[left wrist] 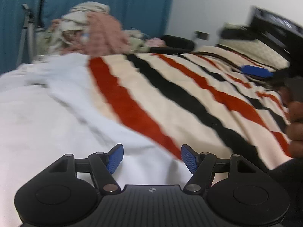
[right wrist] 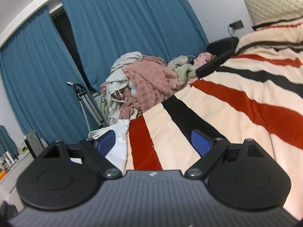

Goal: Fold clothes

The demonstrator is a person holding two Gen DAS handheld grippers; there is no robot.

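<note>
The left gripper (left wrist: 152, 158) gapes wide and empty over a white crumpled cloth garment (left wrist: 56, 113) spread on the cream, red and black striped blanket (left wrist: 189, 94); the right gripper (right wrist: 153, 141), equally wide, seems empty beside the garment's edge

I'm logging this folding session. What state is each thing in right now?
left gripper: open, over the white garment, gripping nothing
right gripper: open, empty
white garment: spread on the bed, wrinkled, not folded
pile of clothes: heaped, unfolded
striped blanket: spread over the bed
curtains: parted, dark gap between them
</note>
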